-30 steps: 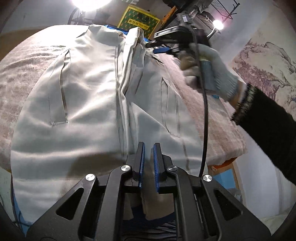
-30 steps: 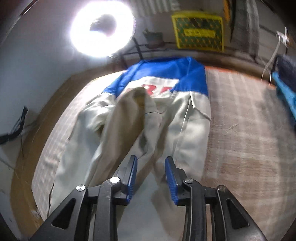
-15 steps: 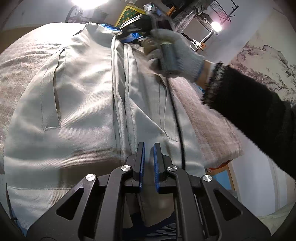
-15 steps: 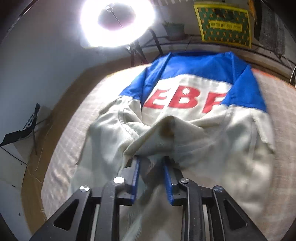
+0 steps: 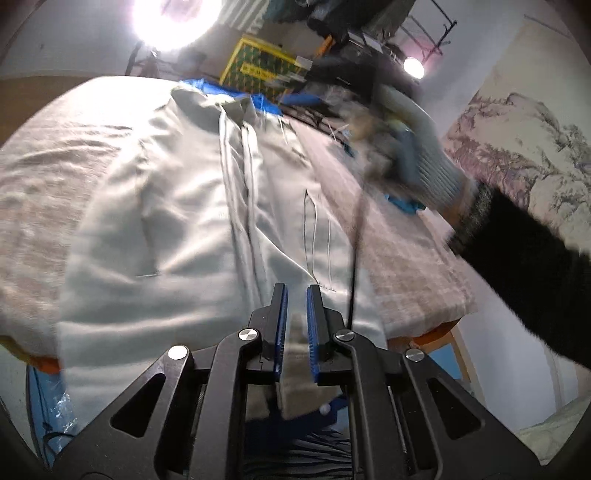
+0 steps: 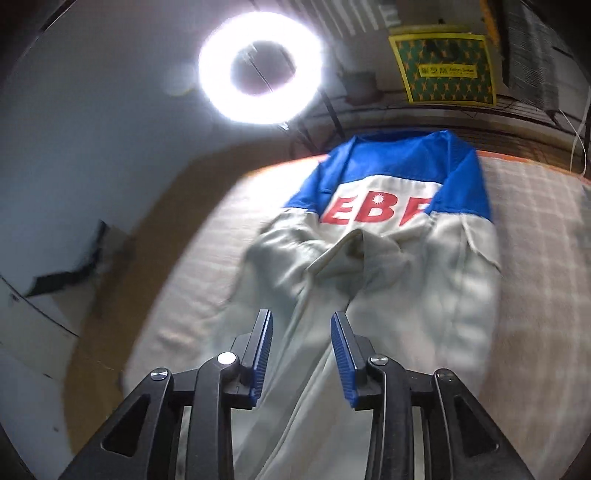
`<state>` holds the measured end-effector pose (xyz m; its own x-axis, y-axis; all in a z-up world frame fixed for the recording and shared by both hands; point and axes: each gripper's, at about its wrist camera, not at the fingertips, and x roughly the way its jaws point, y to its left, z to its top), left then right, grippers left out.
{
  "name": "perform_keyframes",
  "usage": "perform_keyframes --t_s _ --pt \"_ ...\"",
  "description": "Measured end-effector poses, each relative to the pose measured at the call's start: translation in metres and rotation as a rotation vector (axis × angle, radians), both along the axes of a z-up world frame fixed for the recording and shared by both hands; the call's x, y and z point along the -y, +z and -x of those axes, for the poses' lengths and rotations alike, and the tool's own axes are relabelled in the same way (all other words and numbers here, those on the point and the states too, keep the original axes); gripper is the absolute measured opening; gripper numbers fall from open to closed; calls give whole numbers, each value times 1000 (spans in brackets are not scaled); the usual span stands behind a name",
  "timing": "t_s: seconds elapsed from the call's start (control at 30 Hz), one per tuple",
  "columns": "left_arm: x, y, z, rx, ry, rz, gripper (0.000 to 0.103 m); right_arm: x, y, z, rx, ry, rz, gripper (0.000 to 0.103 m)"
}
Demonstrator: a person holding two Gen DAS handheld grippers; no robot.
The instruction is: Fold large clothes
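Note:
A large cream jacket (image 5: 192,229) with a blue yoke and red letters (image 6: 373,210) lies spread on a blanket-covered table (image 5: 48,177). My left gripper (image 5: 294,291) is shut on the jacket's hem at the near table edge; cloth shows between its blue pads. My right gripper (image 6: 301,325) is open and empty, held above the cream cloth near the jacket's middle (image 6: 388,295). In the left wrist view the right gripper is a blurred shape in a gloved hand (image 5: 417,147) over the table's right side.
A ring light (image 6: 260,70) stands beyond the table's far end. A yellow-green box (image 6: 445,68) and a wire rack (image 5: 424,29) stand at the back. A painted wall hanging (image 5: 517,147) is at the right. The table's right edge (image 5: 443,325) drops to the floor.
My right gripper has let go of the jacket fold, opened, and pulled back to the right. The fold now lies flat. My left gripper still holds the hem.

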<state>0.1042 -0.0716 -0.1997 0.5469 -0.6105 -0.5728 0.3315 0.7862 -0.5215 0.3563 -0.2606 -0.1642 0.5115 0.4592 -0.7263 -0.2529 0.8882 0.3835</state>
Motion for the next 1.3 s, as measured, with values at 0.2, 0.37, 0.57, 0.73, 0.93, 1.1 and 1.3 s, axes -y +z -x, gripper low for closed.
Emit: perform_keyframes --t_s 0.2,0.37,0.57,0.73,0.93,1.1,1.3 --pt "-50 13 27 -4 76 -15 38 36 32 113 40 -8 -19 43" --pt "-93 11 23 -70 124 -1 59 52 18 193 11 -30 -21 56" --pt "-128 -22 8 -212 185 35 60 54 -38 265 -116 -19 -40 60" --pt "-144 -59 -5 -363 165 150 60 46 -88 284 -224 -7 -82 61" --pt "-148 -80 -14 -448 170 335 60 42 -121 278 -260 -7 -177 61" --pt "-145 -86 -14 -475 173 373 60 46 -137 269 -290 0 -312 61" --pt "-142 -84 -13 -462 151 359 60 38 -137 268 -301 47 -303 56"
